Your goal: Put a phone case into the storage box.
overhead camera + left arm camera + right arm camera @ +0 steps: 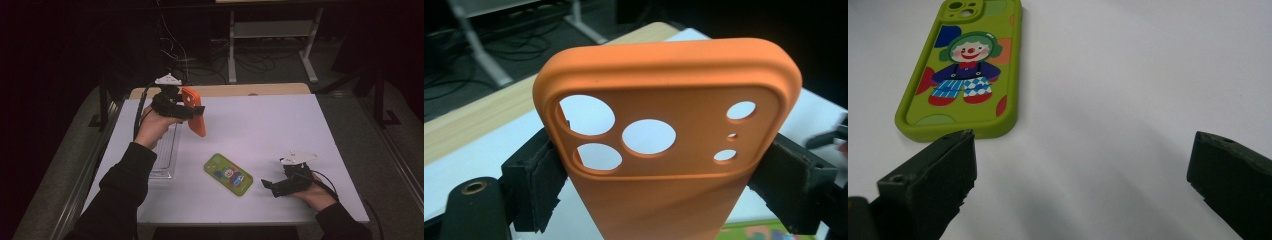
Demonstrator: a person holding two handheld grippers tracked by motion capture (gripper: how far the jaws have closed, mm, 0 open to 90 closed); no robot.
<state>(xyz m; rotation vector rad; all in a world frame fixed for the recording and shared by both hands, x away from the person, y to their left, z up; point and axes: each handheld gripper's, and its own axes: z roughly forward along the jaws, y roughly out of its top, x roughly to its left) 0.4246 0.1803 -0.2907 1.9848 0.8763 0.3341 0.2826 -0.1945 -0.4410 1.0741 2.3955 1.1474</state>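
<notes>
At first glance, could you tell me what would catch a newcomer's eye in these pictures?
The bright orange phone case, clamped in the left hand-held gripper and lifted above the table's far left, stands out first. Next comes the green clown-print phone case lying flat near the white table's front, with the open right hand-held gripper beside it.

A clear tray (pixel 167 150), perhaps ridged, lies at the white table's (pixel 280 125) left edge
</notes>
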